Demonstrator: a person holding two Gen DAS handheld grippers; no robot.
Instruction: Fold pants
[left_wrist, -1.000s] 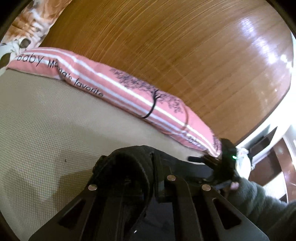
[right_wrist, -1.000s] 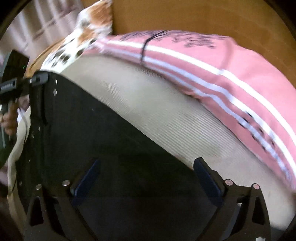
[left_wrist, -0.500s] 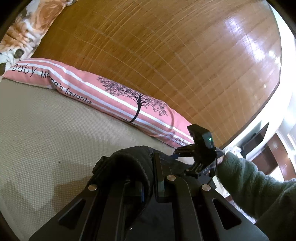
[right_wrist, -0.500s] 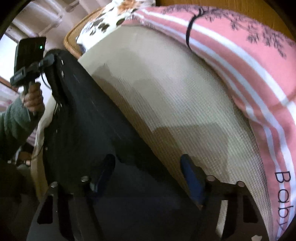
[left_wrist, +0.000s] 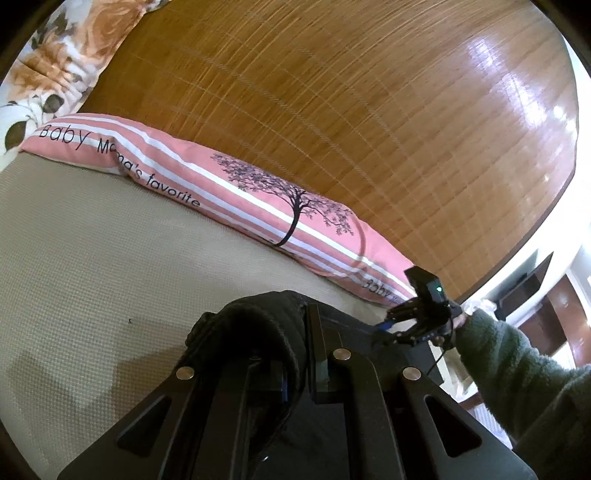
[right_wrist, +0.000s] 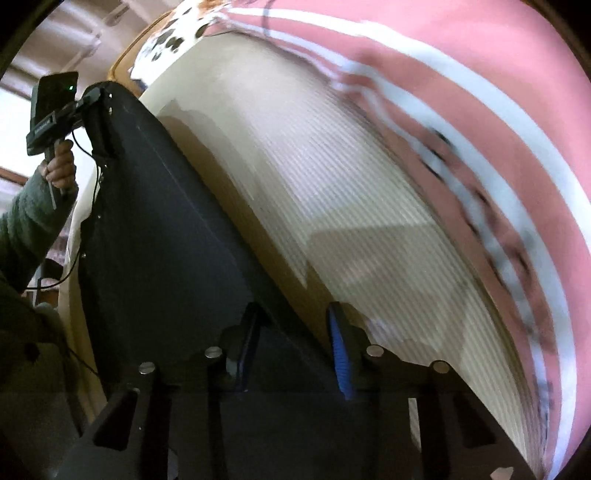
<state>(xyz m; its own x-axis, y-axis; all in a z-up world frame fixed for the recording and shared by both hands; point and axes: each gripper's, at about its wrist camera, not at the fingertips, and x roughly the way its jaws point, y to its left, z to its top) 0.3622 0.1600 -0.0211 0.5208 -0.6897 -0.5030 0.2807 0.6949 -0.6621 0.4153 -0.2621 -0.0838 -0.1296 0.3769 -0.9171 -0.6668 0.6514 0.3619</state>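
Note:
The pants (right_wrist: 155, 229) are black and hang stretched between my two grippers above a beige mattress (left_wrist: 92, 258). My left gripper (left_wrist: 295, 354) is shut on a bunched corner of the pants (left_wrist: 255, 321); it also shows in the right wrist view (right_wrist: 96, 96). My right gripper (right_wrist: 291, 332) has its fingers around the other edge of the pants, with a visible gap between the blue pads (right_wrist: 341, 365). It also shows in the left wrist view (left_wrist: 402, 321).
A pink striped pillow (left_wrist: 240, 192) with a tree print lies along the mattress's far edge. Behind it rises a woven bamboo headboard (left_wrist: 351, 110). A floral cushion (left_wrist: 59, 59) sits at the upper left. Room furniture (left_wrist: 535, 288) shows at the right.
My right gripper's fingers have closed in from wide open around the pants edge. The right view has swung and blurred. My left gripper still holds the bunched corner.

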